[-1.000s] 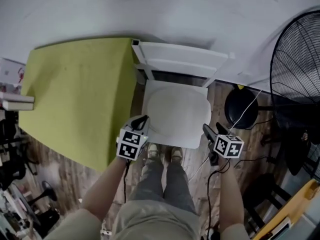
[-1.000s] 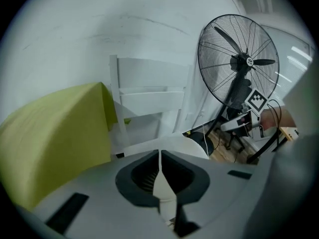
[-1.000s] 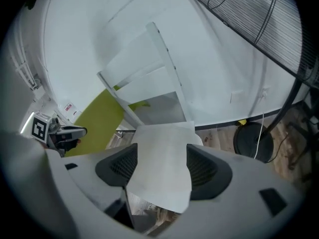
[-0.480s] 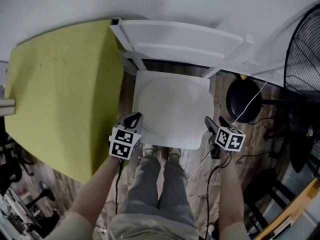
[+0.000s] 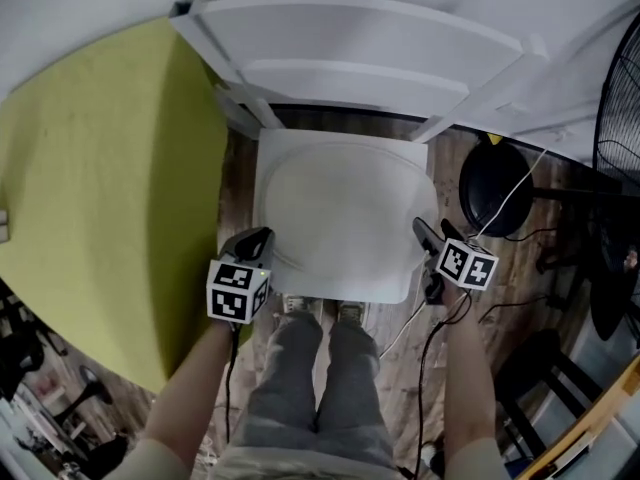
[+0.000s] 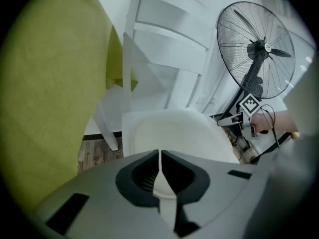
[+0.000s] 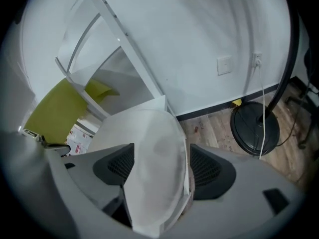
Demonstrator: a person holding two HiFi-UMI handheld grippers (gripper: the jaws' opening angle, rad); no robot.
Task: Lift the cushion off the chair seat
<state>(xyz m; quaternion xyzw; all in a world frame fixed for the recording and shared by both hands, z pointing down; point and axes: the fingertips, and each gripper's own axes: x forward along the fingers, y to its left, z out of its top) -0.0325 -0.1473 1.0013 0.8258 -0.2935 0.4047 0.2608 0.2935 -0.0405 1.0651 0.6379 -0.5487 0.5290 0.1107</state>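
Observation:
A round off-white cushion point(image 5: 340, 213) lies flat on the seat of a white wooden chair point(image 5: 350, 38). My left gripper point(image 5: 255, 240) hovers at the seat's front left corner, its jaws shut with only a thin slit between them point(image 6: 159, 153); the cushion point(image 6: 179, 138) lies just ahead of it. At the front right edge of the seat is my right gripper point(image 5: 425, 233). Its jaws point(image 7: 162, 167) are opening and stand wide. The cushion's edge point(image 7: 154, 143) shows between them, and the pads do not press on it.
A yellow-green tabletop point(image 5: 100, 168) stands close on the chair's left. A black standing fan point(image 6: 259, 44) with its round base point(image 5: 500, 193) and loose cables stands on the wooden floor to the right. The person's legs and shoes point(image 5: 320, 368) are right in front of the seat.
Both grippers have sunk toward the chair's front corners, and the chair now fills more of the head view.

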